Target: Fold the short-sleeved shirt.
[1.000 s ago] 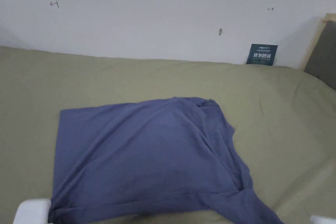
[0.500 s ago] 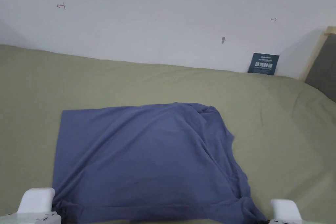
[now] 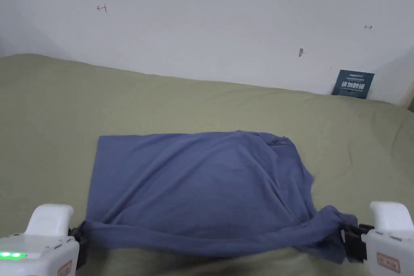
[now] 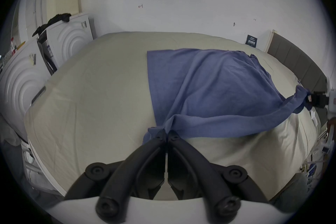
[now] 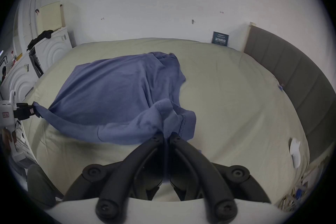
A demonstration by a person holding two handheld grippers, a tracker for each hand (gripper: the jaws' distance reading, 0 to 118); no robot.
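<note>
My left hand-held gripper (image 4: 166, 134) has its jaws closed tight on the near left corner of the blue shirt (image 3: 202, 188), cloth bunched between the tips. My right hand-held gripper (image 5: 166, 134) is clamped on the near right corner, with a stitched hem showing just beside the jaws. In the head view the left hand-held gripper (image 3: 77, 234) sits at the lower left and the right hand-held gripper (image 3: 349, 234) at the lower right, well apart, both gripping fabric. The near edge of the shirt hangs stretched between them, raised off the bed (image 3: 48, 127), with a shadow under it. The far part of the shirt lies on the olive sheet, far left corner flat and square, far right side rumpled. Diagonal creases run from the far edge toward both held corners. A small dark card (image 3: 352, 84) leans against the white wall (image 3: 194, 26) at the bed's far right. Grey headboard (image 5: 291, 71) along the right side in the right gripper view.
</note>
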